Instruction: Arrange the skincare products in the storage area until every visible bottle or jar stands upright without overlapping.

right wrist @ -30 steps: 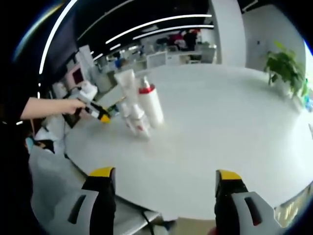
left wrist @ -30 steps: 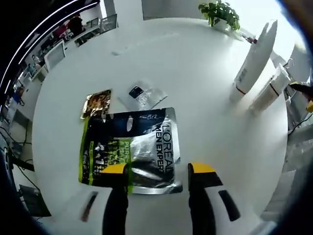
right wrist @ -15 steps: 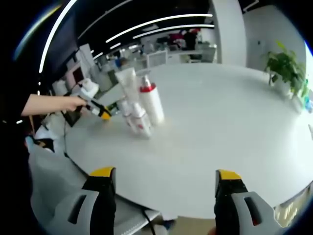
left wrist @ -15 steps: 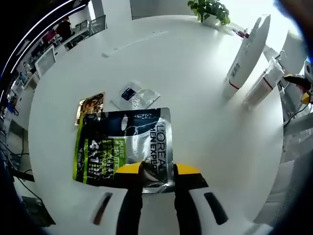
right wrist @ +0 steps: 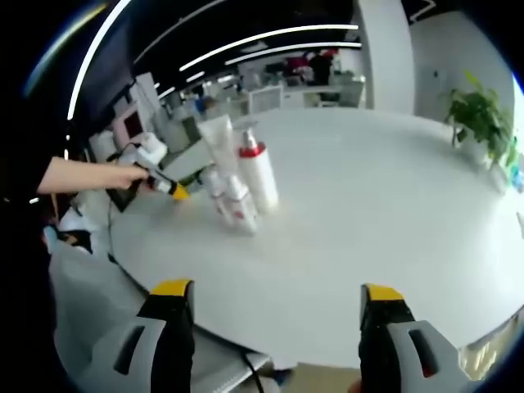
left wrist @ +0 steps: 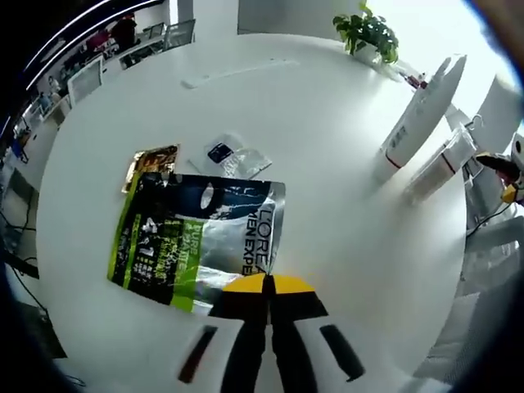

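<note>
A silver, black and green L'Oreal pouch [left wrist: 196,237] lies flat on the round white table [left wrist: 327,106]. My left gripper [left wrist: 266,284] is shut on its near corner, the yellow tips pressed together over the foil edge. Just beyond the pouch lie a small gold sachet [left wrist: 151,160] and a clear sachet with a dark label [left wrist: 233,155]. Two white tubes [left wrist: 417,115] stand tilted at the right. In the right gripper view my right gripper [right wrist: 277,311] is open and holds nothing, well short of a white tube [right wrist: 217,135], a red-capped white bottle [right wrist: 258,176] and small tubes [right wrist: 237,206].
A potted plant [left wrist: 368,29] stands at the table's far edge, also the plant [right wrist: 479,115] at the right. A person's hand [right wrist: 90,176] holds the left gripper [right wrist: 164,187] behind the bottles. Office desks and chairs surround the table.
My left gripper's jaws went from wide open over the pouch's near edge to shut on its corner, and the pouch has skewed slightly. The right gripper stayed open and still.
</note>
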{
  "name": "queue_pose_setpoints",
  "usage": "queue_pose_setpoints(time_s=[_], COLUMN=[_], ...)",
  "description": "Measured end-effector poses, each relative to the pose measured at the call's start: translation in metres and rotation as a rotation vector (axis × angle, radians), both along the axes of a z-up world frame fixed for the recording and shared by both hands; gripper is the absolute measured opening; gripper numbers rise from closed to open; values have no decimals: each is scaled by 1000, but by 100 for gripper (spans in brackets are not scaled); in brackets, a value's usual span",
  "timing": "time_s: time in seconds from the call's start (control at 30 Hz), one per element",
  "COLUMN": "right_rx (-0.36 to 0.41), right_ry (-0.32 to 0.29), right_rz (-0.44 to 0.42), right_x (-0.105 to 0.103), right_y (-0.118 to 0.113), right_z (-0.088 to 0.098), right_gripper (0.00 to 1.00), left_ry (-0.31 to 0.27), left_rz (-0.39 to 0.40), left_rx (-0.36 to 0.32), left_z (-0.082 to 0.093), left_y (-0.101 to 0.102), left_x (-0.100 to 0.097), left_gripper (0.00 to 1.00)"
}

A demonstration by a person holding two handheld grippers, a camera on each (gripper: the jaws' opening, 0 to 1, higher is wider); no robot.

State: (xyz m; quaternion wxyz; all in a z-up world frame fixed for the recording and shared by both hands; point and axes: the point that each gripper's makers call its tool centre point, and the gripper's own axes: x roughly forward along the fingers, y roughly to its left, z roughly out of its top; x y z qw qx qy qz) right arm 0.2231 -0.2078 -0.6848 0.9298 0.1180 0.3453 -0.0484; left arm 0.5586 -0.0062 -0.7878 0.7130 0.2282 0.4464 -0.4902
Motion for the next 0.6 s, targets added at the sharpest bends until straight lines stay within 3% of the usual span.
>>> queue_pose_setpoints(time_s=[0.07,0.1,0.17,0.2,0.23,0.6], right_rx=[-3,-5,-6,-7,-10,-43], right_ry=[-8,-13,-18,-20,-22,-41], right_rz=[15,25,43,50,61,193], right_x=[4,6,10,12,15,42], right_y=[4,7,13,14,18,63], right_z=[3,5,6,6,7,16], right_gripper=[85,85,85,85,85,86], left_ry=[39,6,20,36,90,172], left_rz=[17,18,53,82,129,303], left_rx=[-10,-14,-44,-74,-109,-343], left_z=[-3,1,11,16,23,89], left_y=[3,4,6,5,5,5], left_x=[-1,0,-11,-15,-21,-23], left_gripper=[0,0,0,0,0,0])
